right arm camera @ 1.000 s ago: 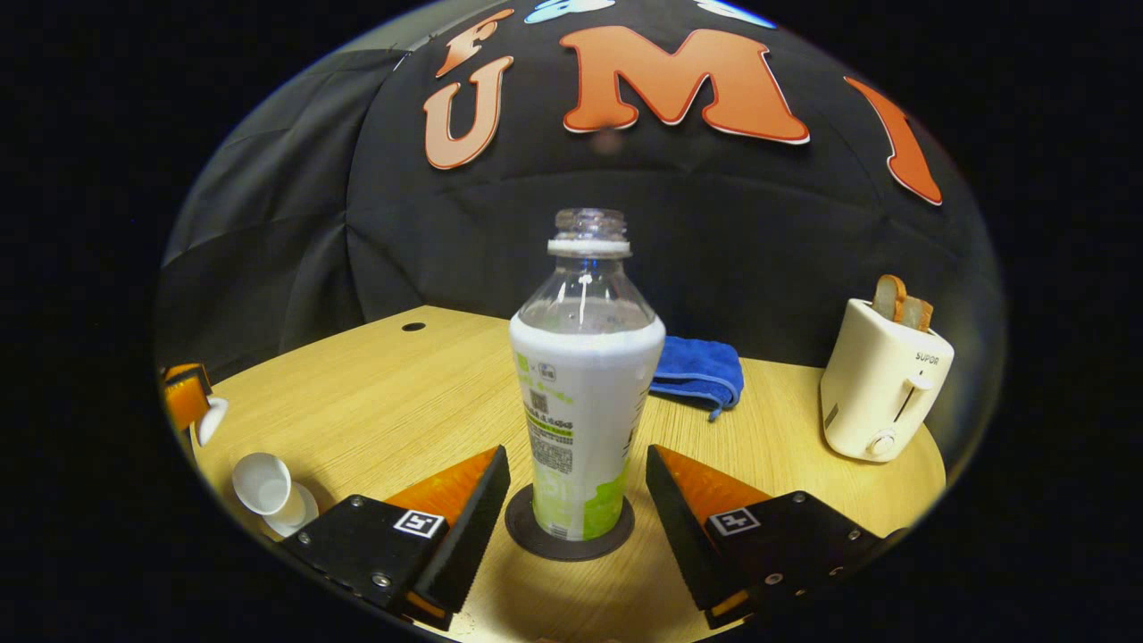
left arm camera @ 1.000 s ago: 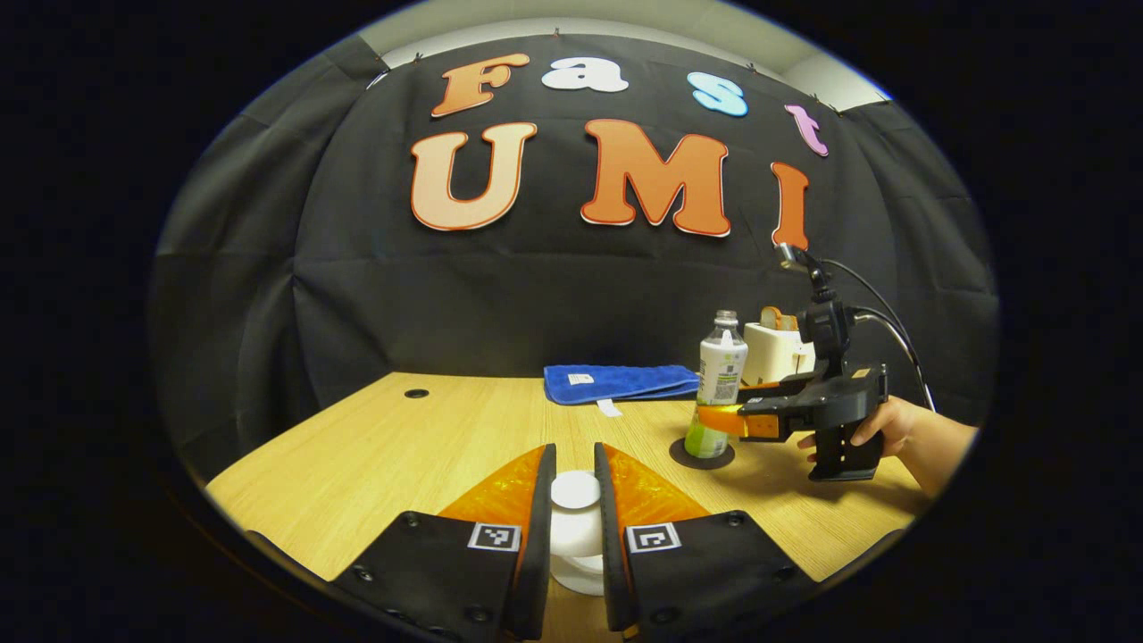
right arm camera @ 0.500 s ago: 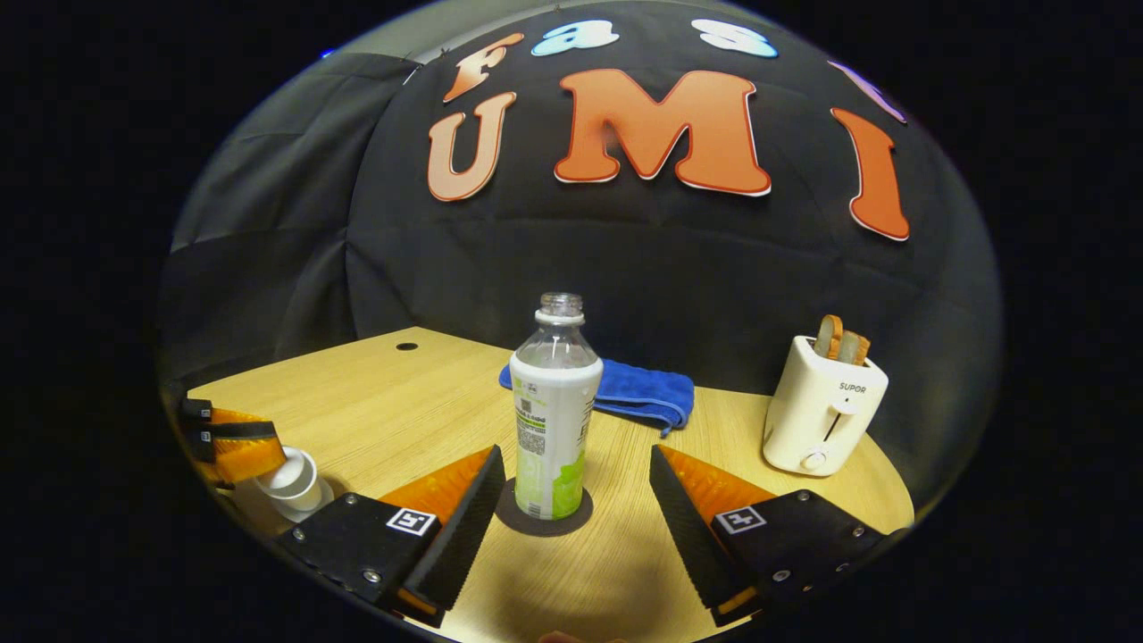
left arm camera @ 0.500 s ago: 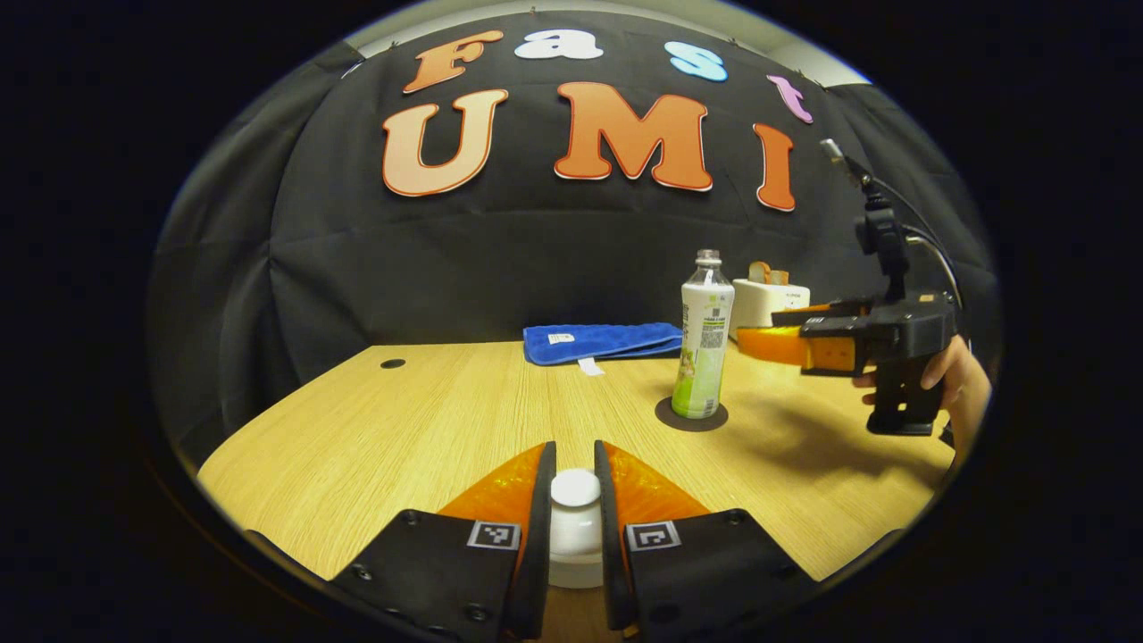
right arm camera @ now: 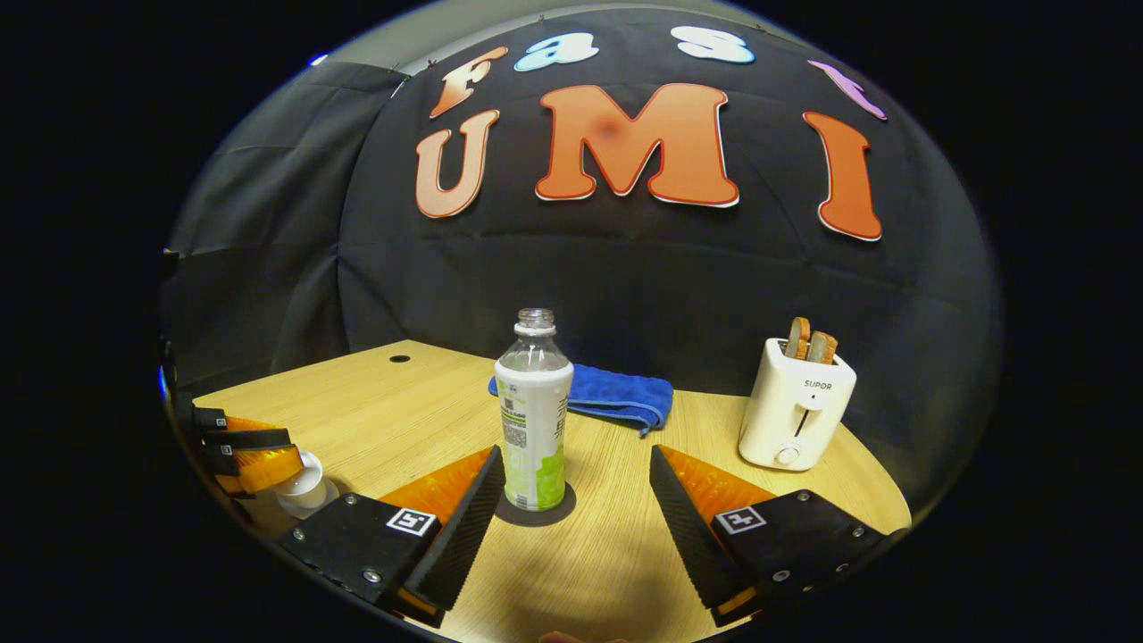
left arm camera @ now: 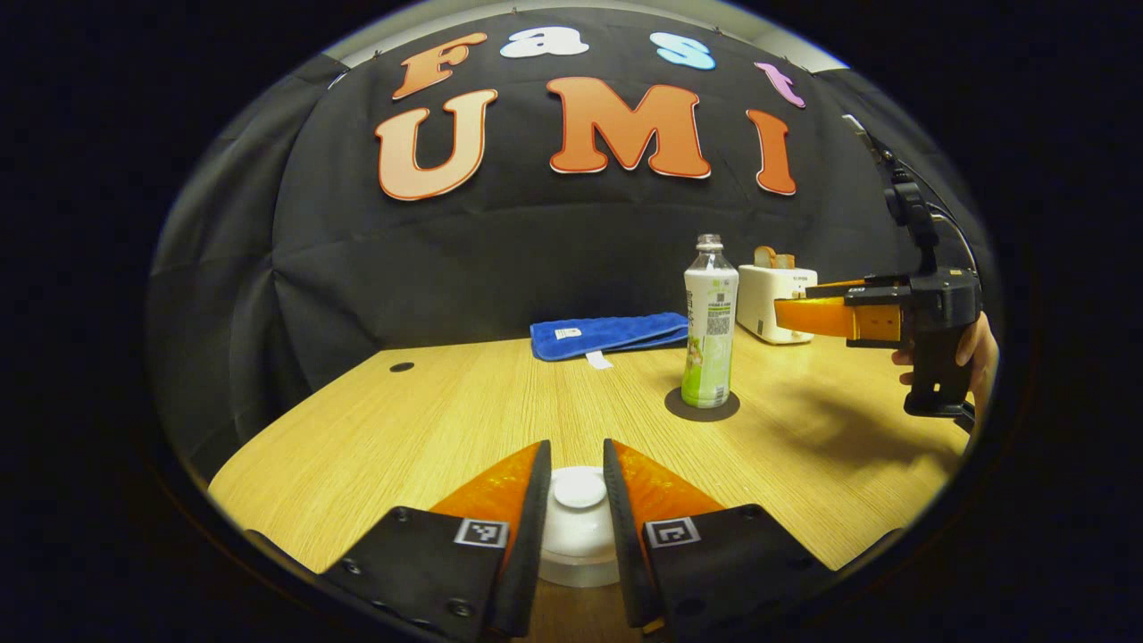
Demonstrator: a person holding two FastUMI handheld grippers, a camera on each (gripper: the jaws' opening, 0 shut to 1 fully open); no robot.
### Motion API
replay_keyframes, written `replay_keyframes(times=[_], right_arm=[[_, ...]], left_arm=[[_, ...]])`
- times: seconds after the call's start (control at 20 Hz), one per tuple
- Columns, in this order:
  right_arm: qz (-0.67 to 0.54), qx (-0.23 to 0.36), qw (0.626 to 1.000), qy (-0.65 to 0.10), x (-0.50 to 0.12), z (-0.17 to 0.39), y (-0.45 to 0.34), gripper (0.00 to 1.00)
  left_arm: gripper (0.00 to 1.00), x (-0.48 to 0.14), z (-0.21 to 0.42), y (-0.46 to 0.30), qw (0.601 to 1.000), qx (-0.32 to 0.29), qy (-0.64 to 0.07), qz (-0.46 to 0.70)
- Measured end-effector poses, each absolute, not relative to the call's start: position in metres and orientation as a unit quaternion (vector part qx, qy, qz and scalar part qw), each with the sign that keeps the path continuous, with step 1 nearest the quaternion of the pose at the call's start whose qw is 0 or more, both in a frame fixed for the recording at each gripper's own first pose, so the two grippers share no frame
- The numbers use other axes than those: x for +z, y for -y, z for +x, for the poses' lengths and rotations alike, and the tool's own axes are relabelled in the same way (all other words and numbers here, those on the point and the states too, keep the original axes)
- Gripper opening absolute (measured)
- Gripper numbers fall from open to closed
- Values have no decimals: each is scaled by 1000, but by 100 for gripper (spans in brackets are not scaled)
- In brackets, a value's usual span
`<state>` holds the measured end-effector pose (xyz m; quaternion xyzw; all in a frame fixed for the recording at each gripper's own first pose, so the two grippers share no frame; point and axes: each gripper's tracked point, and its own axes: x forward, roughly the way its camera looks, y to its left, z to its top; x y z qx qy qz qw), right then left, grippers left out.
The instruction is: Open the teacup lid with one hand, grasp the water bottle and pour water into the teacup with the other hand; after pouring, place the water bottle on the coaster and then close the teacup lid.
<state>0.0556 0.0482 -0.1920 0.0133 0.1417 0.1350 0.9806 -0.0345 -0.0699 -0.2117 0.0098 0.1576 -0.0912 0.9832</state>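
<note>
Black cloth backed a wooden desk (left arm camera: 429,420) where the water bottle (right arm camera: 533,411) stood upright on its coaster (right arm camera: 536,515) near the far edge. The left hand-held gripper (left arm camera: 578,500) pinched the lid knob (left arm camera: 579,488), lid apparently seated on the teacup (left arm camera: 579,554) at the near edge; easing those fingers apart without lifting would finish cleanly. The right hand-held gripper (right arm camera: 571,500) gaped empty, farther from the bottle than a second ago, while the lid had sunk lower.
</note>
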Motion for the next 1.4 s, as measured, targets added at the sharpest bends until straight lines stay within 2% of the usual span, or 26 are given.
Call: replay_keyframes(times=[0.1,0.15,0.2,0.25,0.3,0.45,0.6,0.65,0.7,1.0,1.1,1.25,1.3,1.35,1.4], right_arm=[[22,132,982,-133,-186,53,-44,98],[29,128,983,-132,-184,51,-40,98],[34,126,983,-130,-182,49,-38,98],[37,121,984,-126,-178,47,-34,98],[39,115,986,-118,-170,44,-29,97],[40,108,988,-102,-155,38,-25,97],[35,98,990,-92,-143,28,-18,97],[34,94,992,-83,-135,25,-18,97],[35,92,992,-73,-127,21,-17,98],[30,71,997,-16,-67,2,-14,97],[31,70,997,-5,-53,-3,-15,97],[25,67,997,18,-30,-9,-18,97],[23,63,997,26,-24,-12,-17,100],[21,62,997,31,-20,-15,-18,97],[20,62,997,37,-17,-16,-20,97]], left_arm=[[55,-202,-31,62,987,-72,-144,17],[67,-194,-29,60,989,-68,-135,13],[74,-188,-29,59,990,-64,-128,8],[72,-182,-27,57,991,-60,-122,3],[82,-176,-26,55,992,-55,-116,-1],[93,-149,-17,45,995,-39,-93,-15],[94,-119,-9,37,996,-32,-73,-33],[92,-109,-7,34,997,-31,-65,-38],[95,-99,-6,31,997,-28,-59,-41],[95,-38,-2,18,999,-14,-11,-36],[93,-25,-3,18,999,-13,-5,-38],[95,-6,-5,19,999,-15,9,-51],[93,-4,-6,16,998,-13,9,-53],[93,-4,-5,14,999,-9,7,-52],[97,-4,-4,11,999,-2,5,-51]])
